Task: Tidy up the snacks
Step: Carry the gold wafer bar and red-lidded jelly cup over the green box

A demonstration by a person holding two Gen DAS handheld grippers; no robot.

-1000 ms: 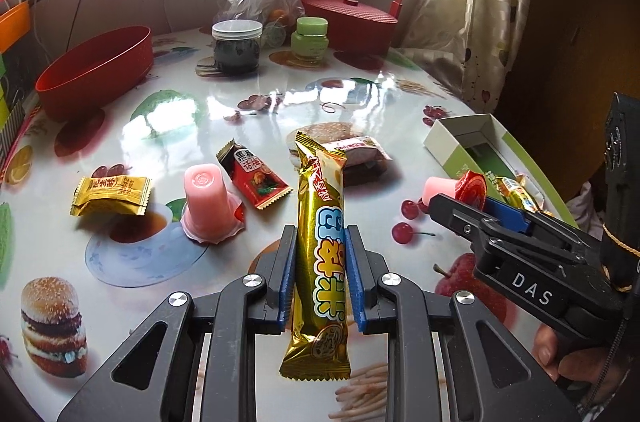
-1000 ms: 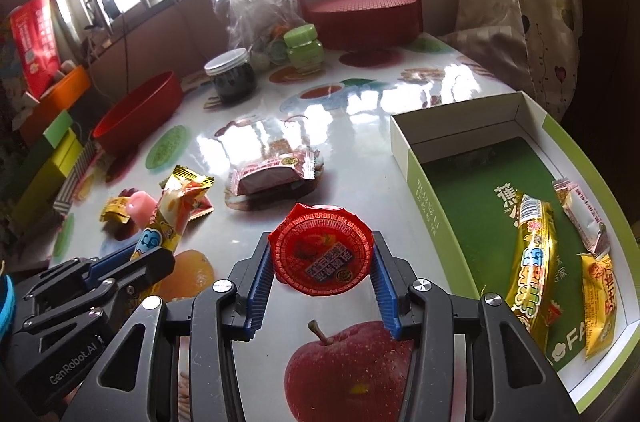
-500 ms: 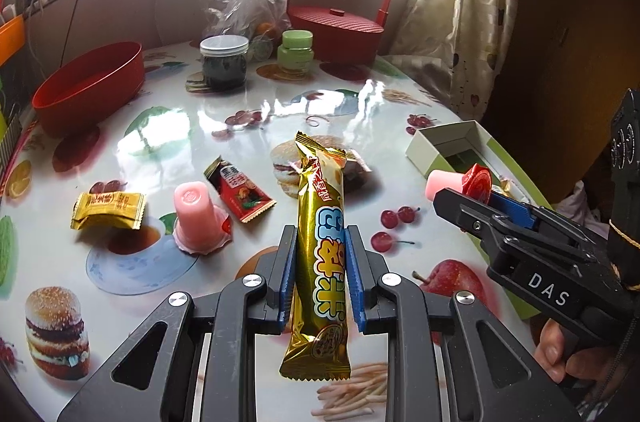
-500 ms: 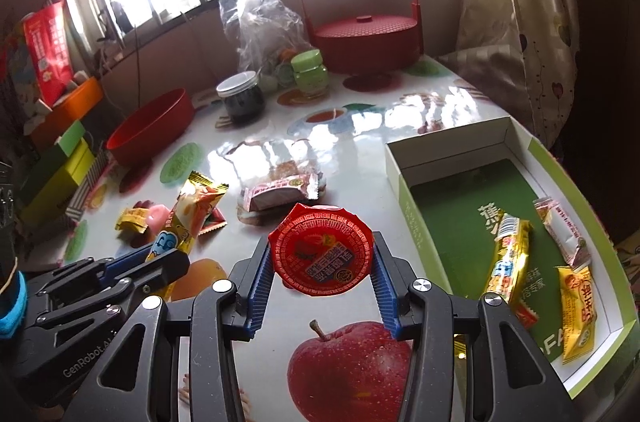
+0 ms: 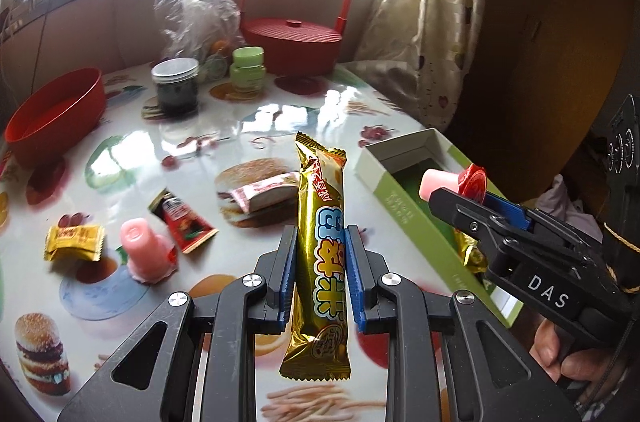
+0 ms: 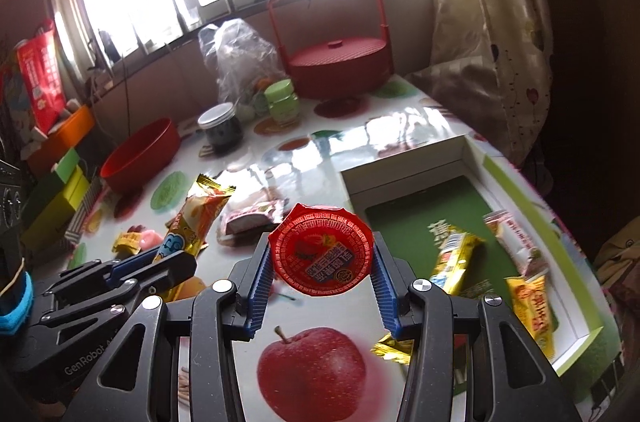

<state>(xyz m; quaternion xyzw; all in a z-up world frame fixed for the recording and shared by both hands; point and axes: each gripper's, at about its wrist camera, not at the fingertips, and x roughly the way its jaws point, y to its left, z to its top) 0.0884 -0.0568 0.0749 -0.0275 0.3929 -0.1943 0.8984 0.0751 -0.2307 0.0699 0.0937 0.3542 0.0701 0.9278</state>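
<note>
My left gripper (image 5: 320, 254) is shut on a gold snack bar (image 5: 320, 222), held upright above the table; the bar also shows in the right wrist view (image 6: 196, 222). My right gripper (image 6: 320, 258) is shut on a pink jelly cup with a red foil lid (image 6: 320, 250), held above the table just left of the green box (image 6: 472, 198). The cup also shows in the left wrist view (image 5: 456, 182). The box holds a gold bar (image 6: 452, 258), a white-pink packet (image 6: 516, 234) and a yellow packet (image 6: 532, 306).
On the table lie a yellow candy (image 5: 74, 242), a pink jelly cup (image 5: 146, 254), a red sachet (image 5: 184, 222) and a pink-white packet (image 5: 264, 190). At the back stand a red bowl (image 5: 56, 114), a dark jar (image 5: 176, 86), a green jar (image 5: 248, 68), a plastic bag (image 5: 196, 10) and a red basket (image 5: 292, 42).
Both grippers have risen and drawn back from the table with their snacks still held. The right gripper has shifted towards the green box.
</note>
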